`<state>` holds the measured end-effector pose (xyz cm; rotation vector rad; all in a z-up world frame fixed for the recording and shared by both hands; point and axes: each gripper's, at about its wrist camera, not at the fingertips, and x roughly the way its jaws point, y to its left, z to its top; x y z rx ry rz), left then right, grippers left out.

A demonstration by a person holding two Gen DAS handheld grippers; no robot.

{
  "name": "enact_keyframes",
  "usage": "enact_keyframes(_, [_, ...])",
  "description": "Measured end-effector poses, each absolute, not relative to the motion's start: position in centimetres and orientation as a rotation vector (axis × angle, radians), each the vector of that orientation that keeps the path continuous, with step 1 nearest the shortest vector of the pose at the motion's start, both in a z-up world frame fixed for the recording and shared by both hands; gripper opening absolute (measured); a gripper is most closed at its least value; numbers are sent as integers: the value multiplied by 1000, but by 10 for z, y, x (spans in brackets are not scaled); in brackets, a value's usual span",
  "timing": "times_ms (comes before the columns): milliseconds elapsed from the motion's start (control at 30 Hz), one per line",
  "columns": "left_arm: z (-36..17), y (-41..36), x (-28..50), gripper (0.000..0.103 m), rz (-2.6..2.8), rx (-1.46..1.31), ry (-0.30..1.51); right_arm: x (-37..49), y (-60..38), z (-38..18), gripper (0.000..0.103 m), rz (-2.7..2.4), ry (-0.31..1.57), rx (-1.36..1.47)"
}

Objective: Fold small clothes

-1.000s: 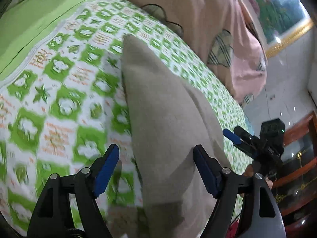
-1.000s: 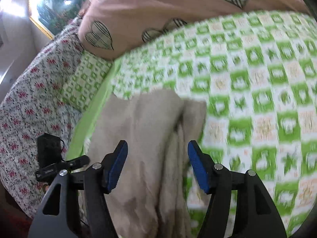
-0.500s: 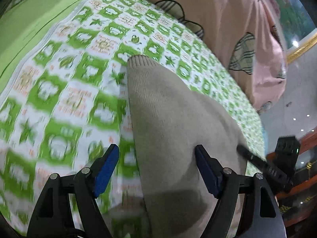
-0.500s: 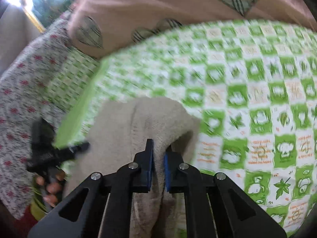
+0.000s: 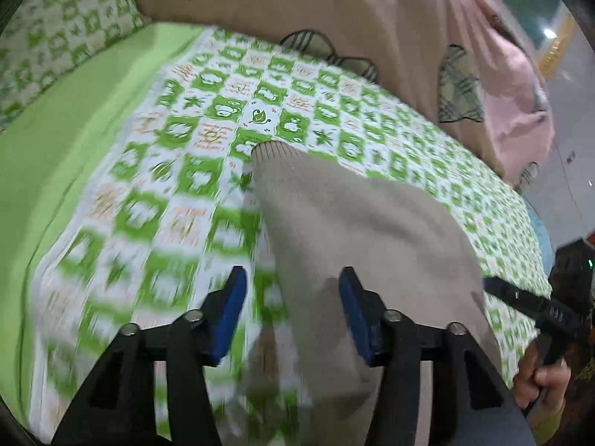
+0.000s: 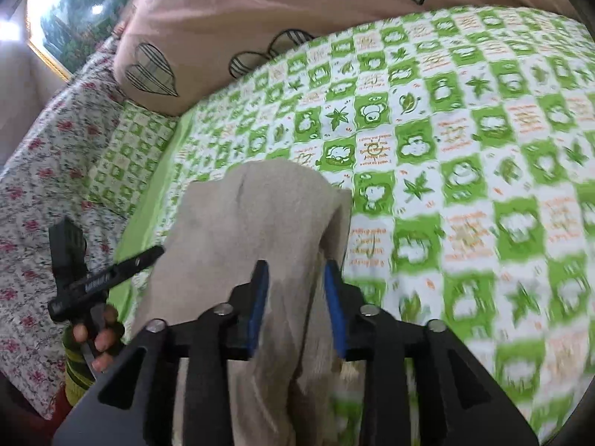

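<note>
A beige knit garment (image 5: 357,238) lies folded on the green-and-white checked bedsheet (image 5: 193,137), its ribbed cuff pointing away. My left gripper (image 5: 293,312) is open over the garment's near left edge, one pad on the sheet side, one over the cloth. In the right wrist view the same garment (image 6: 253,215) lies under my right gripper (image 6: 295,304), whose blue pads (image 6: 256,308) stand apart with a fold of cloth between them. The right gripper shows in the left wrist view (image 5: 535,308), and the left gripper in the right wrist view (image 6: 93,282).
A pink blanket with plaid heart patches (image 5: 427,29) is heaped along the far side of the bed. A plain green sheet strip (image 5: 55,156) and a floral cover (image 6: 33,171) lie to the left. A framed picture (image 6: 63,18) hangs behind.
My right gripper was open, shut on a fold of the garment, and now stands partly open around it. My left gripper stayed open and drew back.
</note>
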<state>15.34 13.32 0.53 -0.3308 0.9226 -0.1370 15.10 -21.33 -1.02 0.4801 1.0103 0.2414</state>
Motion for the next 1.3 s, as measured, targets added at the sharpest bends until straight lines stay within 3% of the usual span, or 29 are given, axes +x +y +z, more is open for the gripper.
enact_keyframes(100, [10,129,103,59,-157,-322,900,120,-211,-2,45,259,990,477])
enact_keyframes(400, [-6,113,-17,67,-193,-325,888,39,-205,-8,47,271,1029,474])
enact_keyframes(700, [-24,61,-17,69,-113,-135,860,27,-177,-16,47,319,1027,419])
enact_keyframes(767, [-29,57,-9,66,-50,-118,861,29,-171,-21,46,329,1032,416])
enact_keyframes(800, [-30,58,-6,64,-12,-123,852,31,-168,-24,35,334,1038,420])
enact_keyframes(833, [-32,57,-3,54,27,-113,842,33,-166,-26,9,338,1045,422])
enact_keyframes(867, [-33,55,-2,38,94,-69,832,36,-164,-27,6,345,1055,427])
enact_keyframes(1000, [-34,57,-8,24,204,-34,821,36,-164,19,6,458,911,452])
enact_keyframes(1100, [-34,57,-14,24,216,-37,827,30,-160,53,6,508,825,370])
enact_keyframes(1300, [-39,50,-10,18,199,-26,869,36,-170,5,5,379,981,219])
